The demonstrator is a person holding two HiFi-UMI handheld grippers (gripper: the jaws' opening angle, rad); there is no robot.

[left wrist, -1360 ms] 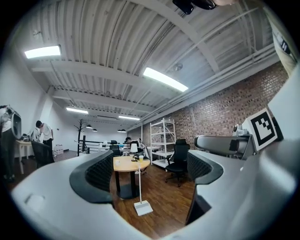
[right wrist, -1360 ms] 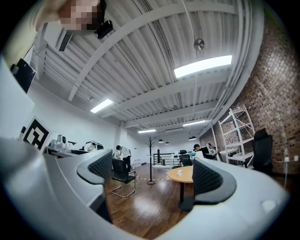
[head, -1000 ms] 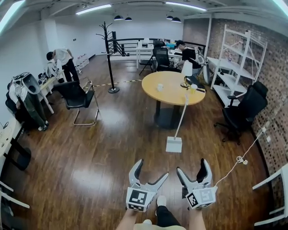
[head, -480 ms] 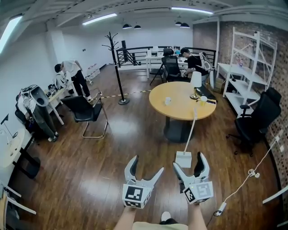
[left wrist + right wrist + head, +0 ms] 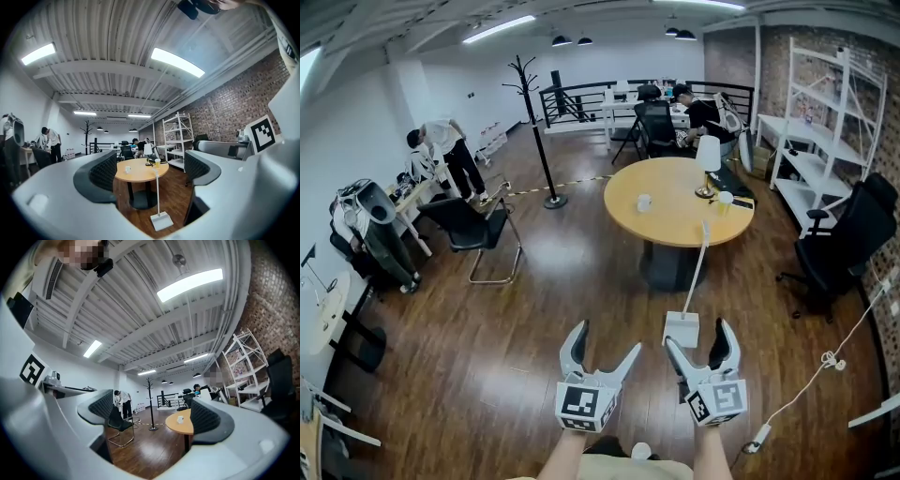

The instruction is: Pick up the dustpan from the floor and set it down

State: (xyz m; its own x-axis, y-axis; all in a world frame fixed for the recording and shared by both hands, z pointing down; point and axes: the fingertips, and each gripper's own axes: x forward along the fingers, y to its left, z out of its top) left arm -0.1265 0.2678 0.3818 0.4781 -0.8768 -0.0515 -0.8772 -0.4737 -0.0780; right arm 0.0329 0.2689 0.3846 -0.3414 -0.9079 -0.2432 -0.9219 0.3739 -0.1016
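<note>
**Item:** dustpan (image 5: 682, 329), white, long upright handle.
**Location:** it stands on the floor (image 5: 525, 309), just ahead of your right tool (image 5: 698, 336), near the round desk (image 5: 670, 211).
**Left tool** (image 5: 607, 339)**:** released; its jaws have just been closing, with nothing between them.
**Right tool:** released, empty.
**Handling:** bring one tool square onto the thin handle and centre it between the jaws before you clench.

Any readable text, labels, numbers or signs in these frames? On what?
No readable text anywhere.
Left cube and right cube: square black-and-white marker patterns, no letters or digits.
Items on the white shelf and the round table: too small to read.
</note>
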